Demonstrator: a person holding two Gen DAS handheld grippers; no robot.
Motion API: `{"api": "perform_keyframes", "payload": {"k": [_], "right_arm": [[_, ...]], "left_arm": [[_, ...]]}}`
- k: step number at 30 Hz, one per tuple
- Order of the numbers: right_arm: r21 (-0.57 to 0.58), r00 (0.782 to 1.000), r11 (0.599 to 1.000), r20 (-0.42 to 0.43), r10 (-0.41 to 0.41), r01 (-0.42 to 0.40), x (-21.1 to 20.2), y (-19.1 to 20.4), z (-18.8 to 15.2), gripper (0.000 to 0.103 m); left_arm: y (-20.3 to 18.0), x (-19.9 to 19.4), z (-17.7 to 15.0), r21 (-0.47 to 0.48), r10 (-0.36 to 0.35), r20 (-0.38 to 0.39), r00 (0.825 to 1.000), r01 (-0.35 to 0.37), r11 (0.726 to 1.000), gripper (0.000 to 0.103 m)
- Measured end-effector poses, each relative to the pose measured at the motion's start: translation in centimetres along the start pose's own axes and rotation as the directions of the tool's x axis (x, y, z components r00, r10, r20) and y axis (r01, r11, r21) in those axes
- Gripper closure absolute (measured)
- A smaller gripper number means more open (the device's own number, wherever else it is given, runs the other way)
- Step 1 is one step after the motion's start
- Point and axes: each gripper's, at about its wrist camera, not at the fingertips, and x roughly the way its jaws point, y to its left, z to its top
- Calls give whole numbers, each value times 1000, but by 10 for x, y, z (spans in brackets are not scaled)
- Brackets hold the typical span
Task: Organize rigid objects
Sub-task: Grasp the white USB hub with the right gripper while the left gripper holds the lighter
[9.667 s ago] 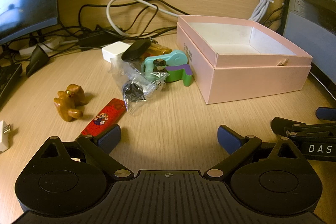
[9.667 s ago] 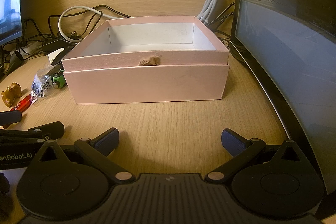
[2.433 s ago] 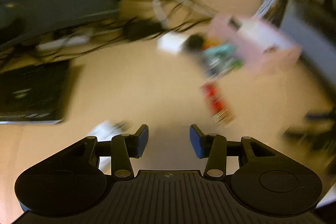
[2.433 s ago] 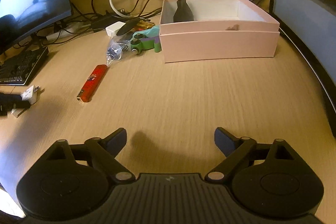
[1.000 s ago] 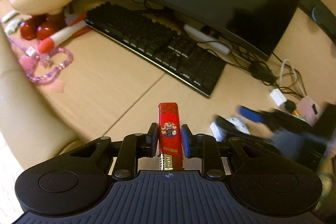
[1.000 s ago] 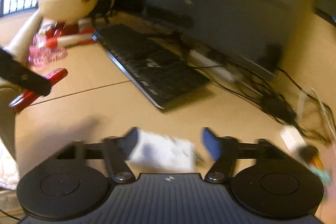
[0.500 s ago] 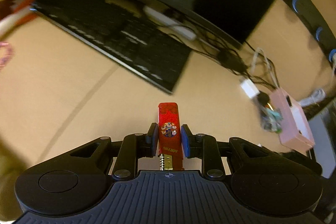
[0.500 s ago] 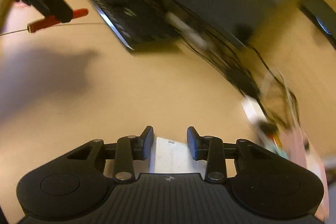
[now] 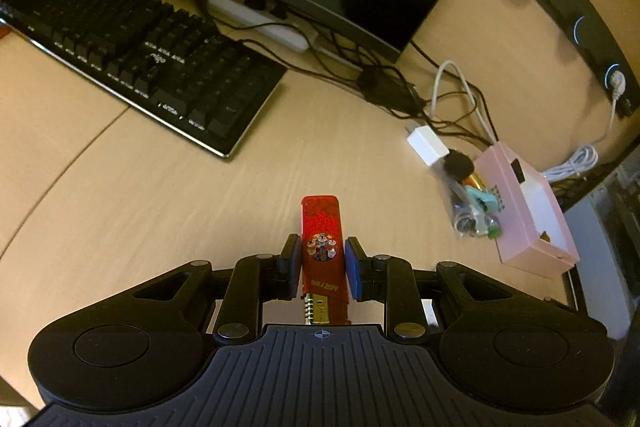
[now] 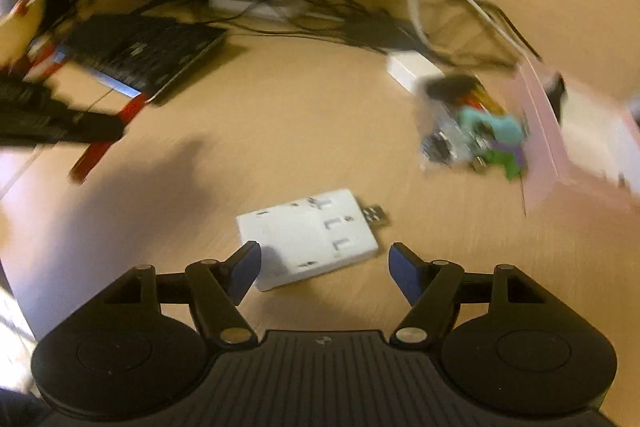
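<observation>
The flat red printed lighter [image 9: 322, 247] sat clamped in the left gripper [image 9: 322, 269], best carried level toward the pink cardboard box [image 9: 532, 223], while the right gripper [image 10: 325, 269], jaws just opened, stood empty over the white card-shaped USB adapter [image 10: 310, 235] lying on the desk.

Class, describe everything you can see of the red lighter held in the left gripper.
The red lighter is a slim, glossy rectangular stick with a patterned top, a round cartoon picture and yellow lettering. A gold metal end with a small spring faces the camera. The left gripper pinches its sides between blue fingers, pointing it forward above the wooden desk.
</observation>
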Motion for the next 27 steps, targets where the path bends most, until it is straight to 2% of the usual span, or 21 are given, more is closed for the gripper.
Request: {"api": "perform_keyframes", "payload": {"k": [3,5,7,9,11,12,14,16,18,21,25,27], "right_arm": [[-175,1000,984,23,0,4,2,17,-6,32],[-275,997,960,60,-39,54,-1,20,-14,32],[-299,986,940,92,-140,162,0,8,-20,32],[-245,968,936,77,-240,252,2,-15,-22,32],[-122,983,976,61,-172,179,-11,-44,-21,32],[-41,993,994,54,-102,104,-18,-57,-17,32],[87,999,996,51,8,-13,-23,-73,-11,32],[177,997,982,50,59,-67,-15,-78,-4,32],[240,996,967,50,74,-84,-2,-76,2,32],[267,997,962,55,50,-63,21,-66,13,32],[215,997,976,76,11,-27,48,-56,19,32],[164,998,986,56,-17,8,52,-52,21,42]], "left_arm": [[-8,2,-1,5,5,-8,1000,-5,1000,76],[-14,1,-3,21,7,-5,1000,-7,1000,76],[-14,0,-5,10,17,-2,1000,-17,1000,76],[-14,-1,-8,-4,25,-5,1000,-25,1000,76],[-15,-1,-11,-4,35,-13,999,-35,999,76],[-15,-1,-12,-5,39,-17,999,-39,999,76],[-15,-3,-15,-5,46,-24,999,-46,999,76],[-16,-7,-18,3,54,-29,998,-54,999,76],[-17,-12,-20,14,67,-33,997,-67,998,76],[-18,-20,-23,42,92,-42,995,-90,995,76],[-24,-24,-28,102,98,-66,993,-91,991,76],[-29,-21,-31,134,78,-90,993,-65,989,76]]}}
